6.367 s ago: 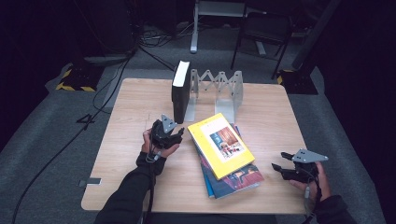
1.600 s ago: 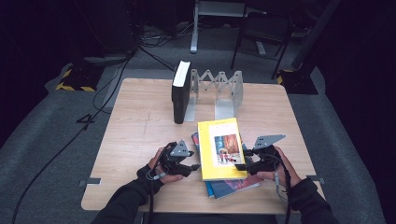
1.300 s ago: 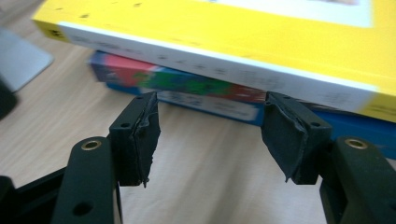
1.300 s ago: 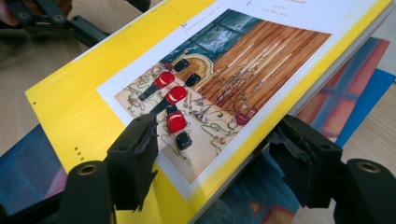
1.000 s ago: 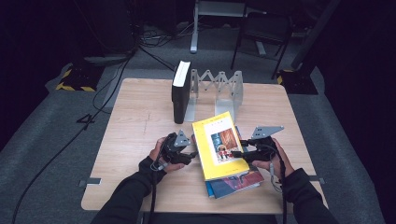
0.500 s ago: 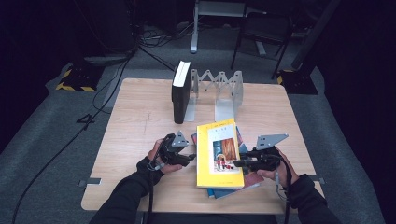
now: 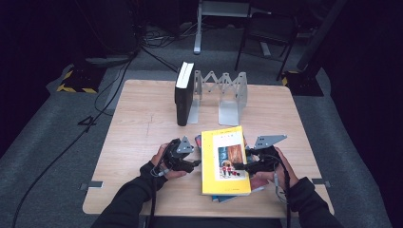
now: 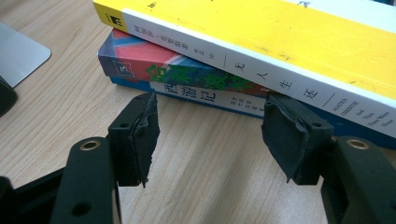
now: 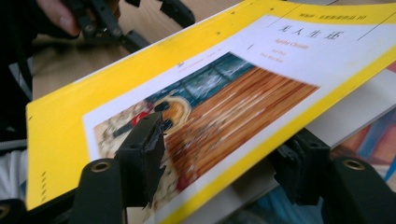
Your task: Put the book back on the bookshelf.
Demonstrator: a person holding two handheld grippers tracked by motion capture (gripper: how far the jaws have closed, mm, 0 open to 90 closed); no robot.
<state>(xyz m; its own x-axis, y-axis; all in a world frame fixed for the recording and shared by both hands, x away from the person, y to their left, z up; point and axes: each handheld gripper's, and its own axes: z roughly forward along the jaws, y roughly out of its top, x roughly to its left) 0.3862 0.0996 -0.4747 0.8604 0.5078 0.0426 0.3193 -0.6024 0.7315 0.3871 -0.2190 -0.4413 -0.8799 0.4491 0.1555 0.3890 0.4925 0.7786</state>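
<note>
Dark floor and cables ring a pale wooden table (image 7: pixel 142 118), and at its near edge the person works both grippers on a small stack of books. Right gripper (image 7: pixel 243 166), at three o'clock of the stack, has its jaws either side of the yellow book (image 7: pixel 224 159): one above the cover, one below the lifted edge. They have just been opening, and their pads stand off the book (image 9: pixel 224 93). Left gripper (image 7: pixel 196 165) sits at nine o'clock of the stack, its jaws parted and bare, aimed at the spines (image 8: pixel 196 79) just ahead. That yellow book lies topmost, tilted, over a red-and-green book (image 8: pixel 154 67) and a blue one. Farther off, at twelve o'clock, a black book (image 7: pixel 183 95) stands upright against a metal rack (image 7: pixel 228 95).
</note>
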